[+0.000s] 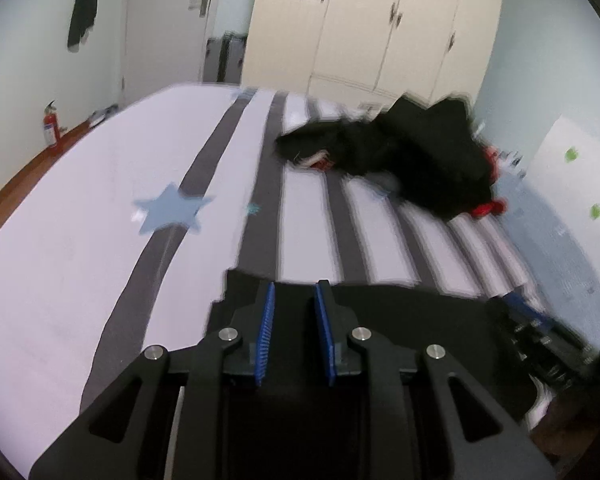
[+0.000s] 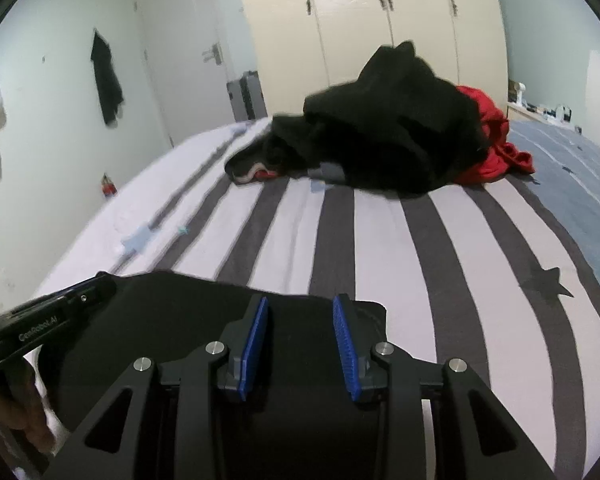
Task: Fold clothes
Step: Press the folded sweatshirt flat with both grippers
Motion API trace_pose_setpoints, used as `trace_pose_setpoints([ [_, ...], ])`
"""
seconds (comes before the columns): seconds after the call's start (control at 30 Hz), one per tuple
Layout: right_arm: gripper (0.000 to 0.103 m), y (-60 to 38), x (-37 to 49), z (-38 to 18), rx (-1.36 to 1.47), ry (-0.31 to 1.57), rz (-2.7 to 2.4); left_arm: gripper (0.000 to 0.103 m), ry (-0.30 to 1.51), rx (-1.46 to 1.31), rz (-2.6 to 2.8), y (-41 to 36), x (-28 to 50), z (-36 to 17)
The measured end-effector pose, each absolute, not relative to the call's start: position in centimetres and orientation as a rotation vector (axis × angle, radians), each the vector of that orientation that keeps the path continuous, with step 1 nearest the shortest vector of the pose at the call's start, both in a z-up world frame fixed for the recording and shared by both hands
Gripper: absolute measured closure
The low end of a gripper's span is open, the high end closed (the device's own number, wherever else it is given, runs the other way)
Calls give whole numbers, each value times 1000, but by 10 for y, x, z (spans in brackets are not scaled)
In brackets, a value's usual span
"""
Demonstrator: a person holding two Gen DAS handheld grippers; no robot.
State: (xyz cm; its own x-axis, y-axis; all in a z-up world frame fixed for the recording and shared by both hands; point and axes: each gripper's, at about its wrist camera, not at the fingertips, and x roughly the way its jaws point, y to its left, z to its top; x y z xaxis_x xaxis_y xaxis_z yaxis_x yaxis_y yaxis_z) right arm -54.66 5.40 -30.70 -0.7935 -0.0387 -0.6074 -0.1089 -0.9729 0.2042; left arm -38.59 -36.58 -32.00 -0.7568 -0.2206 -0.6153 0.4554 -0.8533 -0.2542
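A flat black garment [image 1: 380, 312] [image 2: 172, 312] lies at the near edge of the striped bed [image 1: 80, 220] [image 2: 380, 240]. My left gripper [image 1: 294, 286] sits at its left part, and black cloth fills the narrow gap between its blue pads. My right gripper [image 2: 300, 300] holds the garment near its right corner, jaws a little wider, with cloth between them too. The left gripper's black casing [image 2: 40, 324] and a person's hand [image 2: 12, 412] show at the left of the right wrist view. The left wrist view is blurred.
A heap of black clothes [image 1: 412, 152] [image 2: 388, 136] with a red garment [image 2: 488, 140] lies at the far side of the bed. Behind it stand cream wardrobe doors [image 2: 380, 20], a suitcase [image 2: 246, 96] and a door. A fire extinguisher [image 1: 50, 124] stands on the floor at the left.
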Motion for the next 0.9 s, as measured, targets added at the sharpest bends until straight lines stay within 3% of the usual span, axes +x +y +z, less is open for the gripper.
trace_pose_setpoints([
  [0.13,73,43,-515,-285,-932,380,2967,84,524,804,-2670,-329,-363,-299],
  [0.3,73,21,-483,-289,-985,370,3003,84,543,866,-2693,-295,-345,-312],
  [0.53,73,8,-474,-330,-1028,317,3000,84,555,894,-2673,-283,-346,-349],
  [0.67,74,16,-481,-347,-1047,411,2988,88,536,891,-2658,-283,-355,-361],
  [0.9,74,10,-488,-329,-1082,308,2968,88,500,917,-2673,-287,-357,-335],
])
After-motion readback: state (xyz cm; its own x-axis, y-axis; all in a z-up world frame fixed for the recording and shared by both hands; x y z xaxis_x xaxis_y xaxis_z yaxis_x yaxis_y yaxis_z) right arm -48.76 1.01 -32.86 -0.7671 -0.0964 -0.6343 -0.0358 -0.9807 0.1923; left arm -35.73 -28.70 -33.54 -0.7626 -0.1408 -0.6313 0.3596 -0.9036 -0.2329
